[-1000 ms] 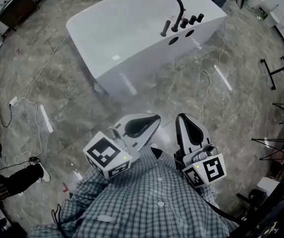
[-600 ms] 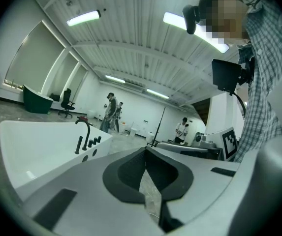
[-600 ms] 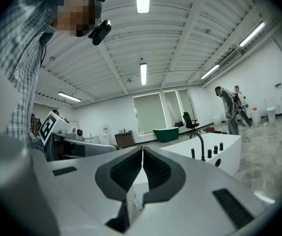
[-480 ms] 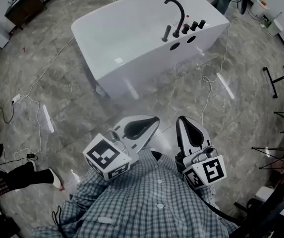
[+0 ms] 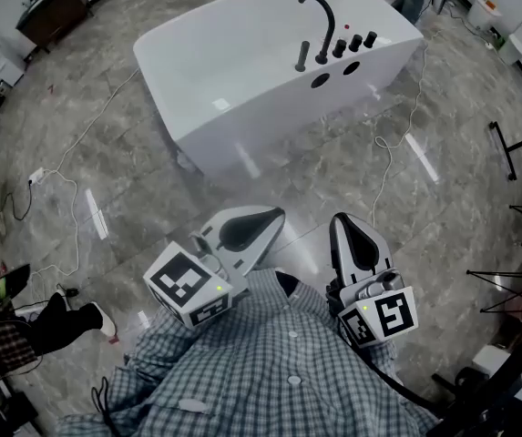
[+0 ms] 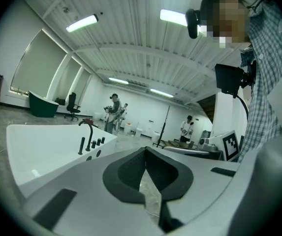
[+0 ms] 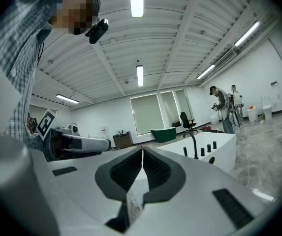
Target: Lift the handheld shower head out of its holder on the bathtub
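Standing well apart from the glossy white freestanding bathtub [image 5: 270,126] in the upper middle of the head view. Holding the left gripper [image 5: 277,214], grey shell with black pads, in the lower centre of that view, drawn in tight against the blue checked shirt [image 5: 270,371], marker cube [image 5: 188,285] at the rear, nose slanted toward the upper right. Holding the right gripper [image 5: 337,218], of the same make, just beside it to the right, nose aimed up the frame and roughly level, its own cube tucked at the shirt as well. Tips of the two near each other but not touching. Left jaws closed, ribbed pads meeting at the tip, nothing pinched between them, only the grey marbled floor [image 5: 315,180] visible through the gap behind. Right jaws closed in the same way, likewise empty. Short black upright handheld shower head [image 5: 302,55] seated in its holder on the tub's deck, upper centre of the head view, just left of the black curved spout [image 5: 320,12] and the row of three black knobs [image 5: 355,42].
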